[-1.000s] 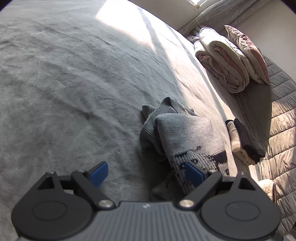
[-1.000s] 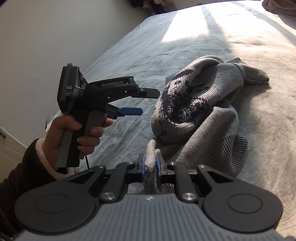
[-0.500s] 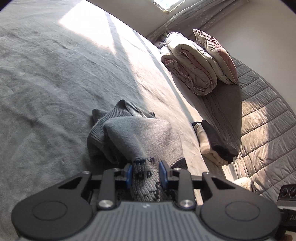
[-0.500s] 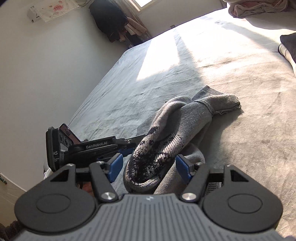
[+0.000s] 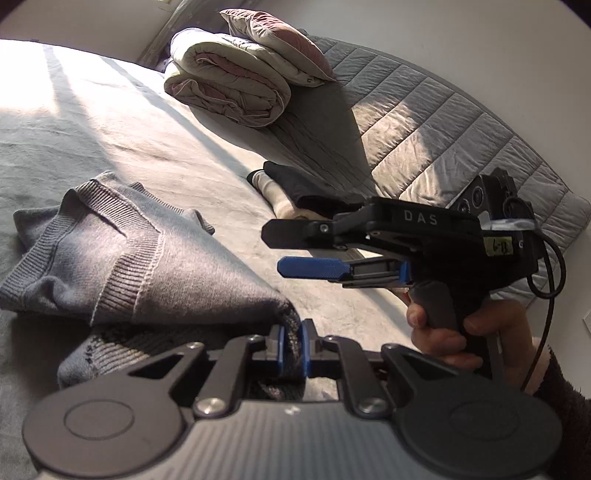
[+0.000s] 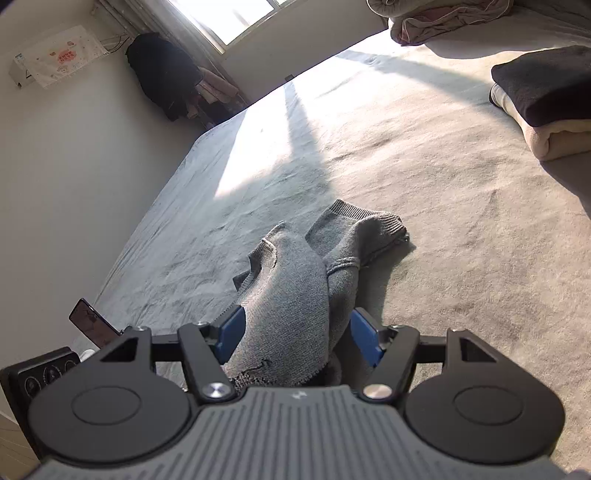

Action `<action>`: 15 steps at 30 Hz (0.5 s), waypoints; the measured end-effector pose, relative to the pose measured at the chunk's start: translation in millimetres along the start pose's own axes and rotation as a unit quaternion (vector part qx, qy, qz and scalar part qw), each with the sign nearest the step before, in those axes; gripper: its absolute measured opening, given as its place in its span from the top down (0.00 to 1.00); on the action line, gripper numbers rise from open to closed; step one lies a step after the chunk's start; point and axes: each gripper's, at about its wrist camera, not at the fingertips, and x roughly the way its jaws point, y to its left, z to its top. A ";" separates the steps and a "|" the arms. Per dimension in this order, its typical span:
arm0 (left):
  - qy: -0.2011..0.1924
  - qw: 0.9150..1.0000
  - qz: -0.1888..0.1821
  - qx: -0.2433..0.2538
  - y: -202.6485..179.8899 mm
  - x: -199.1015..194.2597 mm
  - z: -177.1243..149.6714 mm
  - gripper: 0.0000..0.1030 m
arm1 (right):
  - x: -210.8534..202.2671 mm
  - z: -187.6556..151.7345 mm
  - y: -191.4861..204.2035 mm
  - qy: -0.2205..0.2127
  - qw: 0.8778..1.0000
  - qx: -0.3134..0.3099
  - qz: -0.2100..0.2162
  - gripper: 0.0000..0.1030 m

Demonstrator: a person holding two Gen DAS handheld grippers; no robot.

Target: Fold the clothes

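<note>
Two handheld tools work on one grey knitted sweater (image 5: pixel 122 266) that lies bunched on a bed covered with a grey sheet (image 5: pixel 110 147).

From the left wrist, the left tool (image 5: pixel 291 349) sits at the bottom centre of the frame. Its blue pads have just been closing and now pinch a dark patterned edge of the sweater between them. The rest of the sweater spreads toward the left of the frame, its ribbed hem facing up. At right centre, the right tool (image 5: pixel 295 251) is seen side on, gripped by a hand (image 5: pixel 461 332) in a dark sleeve, with one blue pad and one black finger pointing left, parted with nothing between their tips in this view. Behind it, at centre, lies a small stack of folded clothes (image 5: pixel 295 188), a black piece on a cream one. At upper centre a rolled quilt (image 5: pixel 229 88) carries a pillow (image 5: pixel 277 40), beside a grey padded headboard (image 5: pixel 443 122).

From the right wrist, the right tool (image 6: pixel 299 336) is at the bottom centre. Its blue pads stand apart on either side of a fold of the sweater; I cannot tell whether they press on it. The sweater trails away toward the middle of the frame. Sunlight falls across the bed from a window (image 6: pixel 229 18) at the top.
</note>
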 end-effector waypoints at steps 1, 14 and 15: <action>0.006 1.000 0.003 0.008 -2.6 2.4 -2.3 0.91 | 2.9 0.0 0.5 0.002 1.000 -0.002 -0.002 0.35; -0.029 0.997 0.065 0.002 12.2 -38.9 10.6 0.34 | 38.9 -16.9 -0.5 0.039 0.997 -0.045 -0.050 0.86; -0.033 0.997 0.075 0.001 14.9 -42.1 11.4 0.31 | 36.7 -16.1 -4.7 0.035 0.997 -0.040 -0.055 0.93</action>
